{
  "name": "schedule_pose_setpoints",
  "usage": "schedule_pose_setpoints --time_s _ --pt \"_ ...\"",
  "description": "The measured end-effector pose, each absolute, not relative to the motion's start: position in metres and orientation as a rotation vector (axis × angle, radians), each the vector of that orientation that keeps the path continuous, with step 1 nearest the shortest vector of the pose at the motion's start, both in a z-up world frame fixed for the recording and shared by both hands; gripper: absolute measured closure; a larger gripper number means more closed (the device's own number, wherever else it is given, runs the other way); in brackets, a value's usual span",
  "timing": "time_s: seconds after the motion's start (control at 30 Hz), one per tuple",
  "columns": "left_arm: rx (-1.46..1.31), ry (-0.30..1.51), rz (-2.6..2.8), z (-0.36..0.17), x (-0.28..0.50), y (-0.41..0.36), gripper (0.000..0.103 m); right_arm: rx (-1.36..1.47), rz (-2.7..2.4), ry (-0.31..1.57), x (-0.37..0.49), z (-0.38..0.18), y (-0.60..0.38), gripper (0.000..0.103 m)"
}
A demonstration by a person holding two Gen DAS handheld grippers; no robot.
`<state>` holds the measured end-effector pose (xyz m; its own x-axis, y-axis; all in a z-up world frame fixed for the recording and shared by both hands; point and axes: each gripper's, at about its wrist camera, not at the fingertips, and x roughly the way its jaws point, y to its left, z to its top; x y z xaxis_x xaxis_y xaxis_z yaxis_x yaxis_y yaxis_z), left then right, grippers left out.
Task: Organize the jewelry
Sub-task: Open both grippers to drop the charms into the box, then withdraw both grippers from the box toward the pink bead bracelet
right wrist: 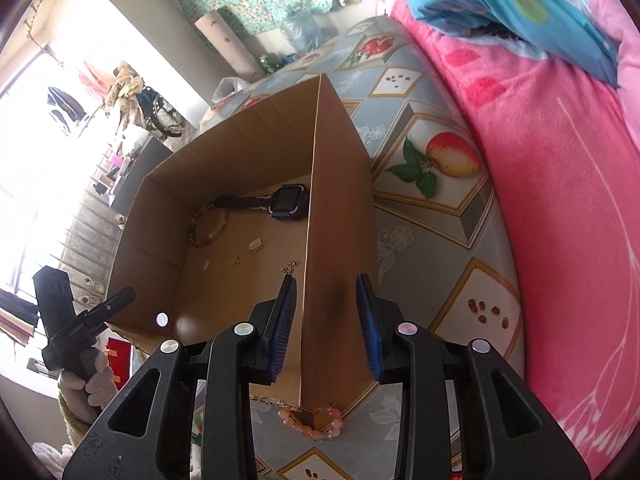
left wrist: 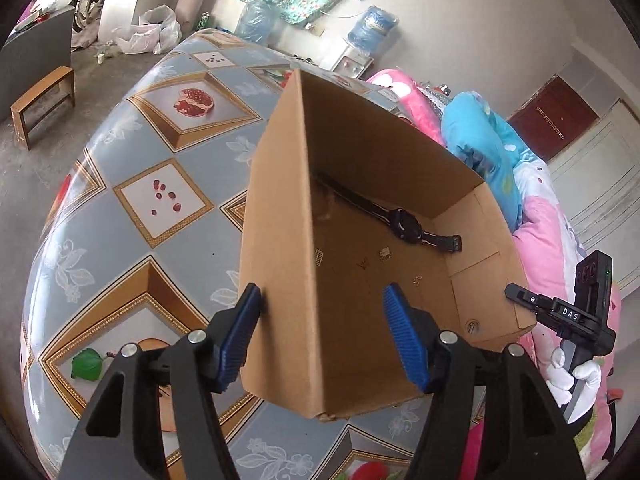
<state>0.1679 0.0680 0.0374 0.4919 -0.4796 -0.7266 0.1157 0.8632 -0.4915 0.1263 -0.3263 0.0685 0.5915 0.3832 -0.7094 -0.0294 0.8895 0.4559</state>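
Observation:
An open cardboard box (left wrist: 280,240) (right wrist: 340,208) stands on the patterned table. Inside lie a dark watch (left wrist: 404,226) (right wrist: 286,202), a bead bracelet (right wrist: 208,226) and several small gold pieces (right wrist: 256,246) (left wrist: 384,254). A pink bead bracelet (right wrist: 312,428) sticks out from under the box's near corner. My left gripper (left wrist: 324,312) is open and straddles one box corner, one finger outside and one inside. My right gripper (right wrist: 326,308) straddles another corner, jaws narrower, with a gap still showing at the outer pad. Each gripper also shows in the other view, right gripper (left wrist: 516,294) and left gripper (right wrist: 122,296).
The table (left wrist: 160,200) carries a blue-grey cloth with fruit prints. Pink and blue bedding (right wrist: 560,160) (left wrist: 488,140) is piled along one side. A wooden stool (left wrist: 44,100), bags and water bottles stand on the floor beyond. White-gloved hands (left wrist: 576,376) hold the grippers.

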Motion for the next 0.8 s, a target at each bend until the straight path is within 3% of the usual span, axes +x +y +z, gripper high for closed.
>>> schedule_pose_setpoints --time_s 0.8 --pt "-0.356 0.99 -0.334 0.039 0.167 0.048 0.038 0.347 0.22 0.903 0.139 0.075 -0.324 0.076"
